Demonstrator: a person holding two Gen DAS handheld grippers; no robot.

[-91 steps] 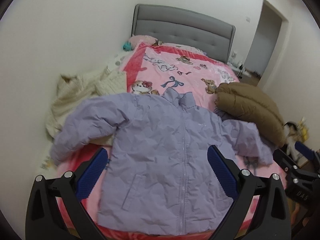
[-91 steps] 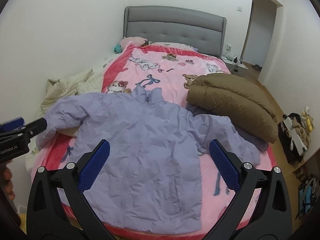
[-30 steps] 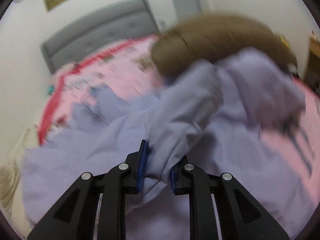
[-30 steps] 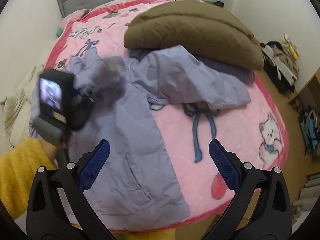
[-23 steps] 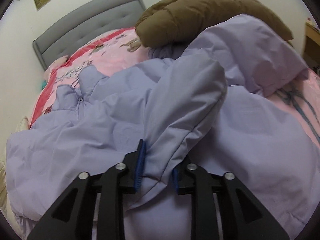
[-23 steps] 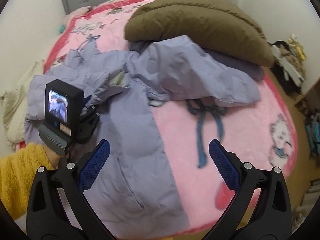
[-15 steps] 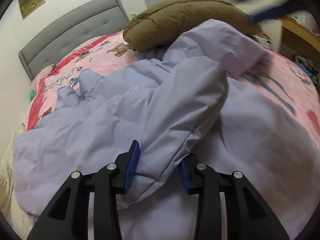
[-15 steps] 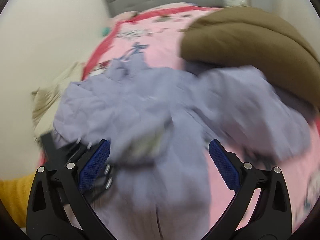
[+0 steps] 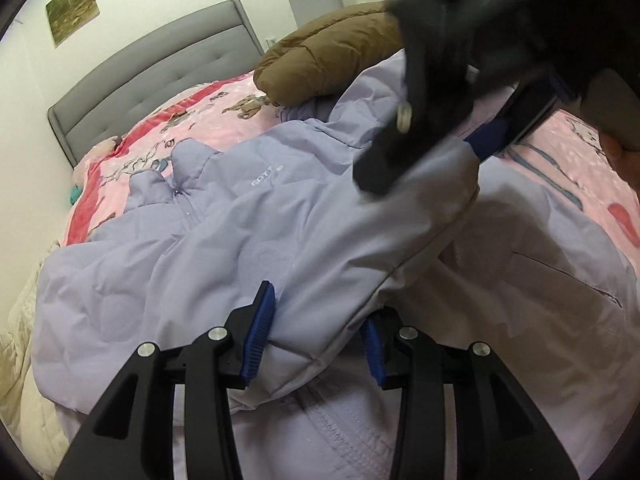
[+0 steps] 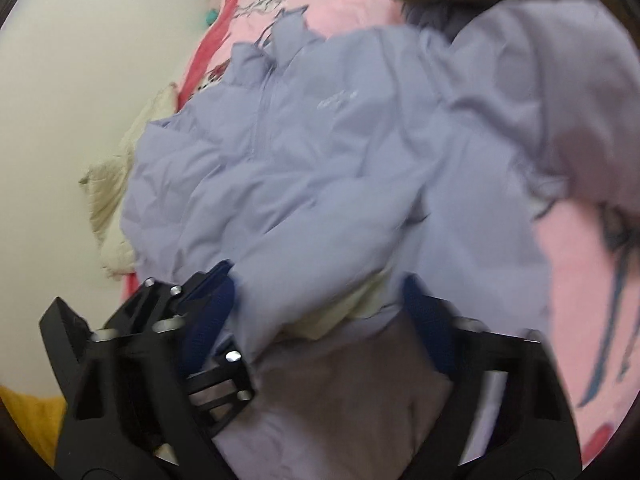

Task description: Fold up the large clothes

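Observation:
A lilac puffer jacket [image 9: 224,240] lies front up on the pink bed, collar toward the headboard. One sleeve [image 9: 360,248] is folded across its front. My left gripper [image 9: 316,332] straddles the cuff end; its jaws are opening and the fabric lies slack between the blue pads. My right gripper [image 9: 424,160] comes in from the upper right, a little further up the same sleeve. In the blurred right wrist view the right gripper [image 10: 316,308] is closing, its pads against the sleeve [image 10: 320,240] on both sides, with cream lining showing at the cuff.
A folded brown puffer coat [image 9: 328,64] lies behind the jacket on the pink cartoon blanket [image 9: 560,152]. The grey headboard [image 9: 160,80] stands against the wall. A cream quilt [image 10: 116,184] is bunched along the wall side. A yellow sleeve [image 10: 28,412] shows at the lower left.
The left jaws have widened around the sleeve they were pinching. The right gripper has dropped from above the bed onto the jacket, and its wide jaws have narrowed around the sleeve.

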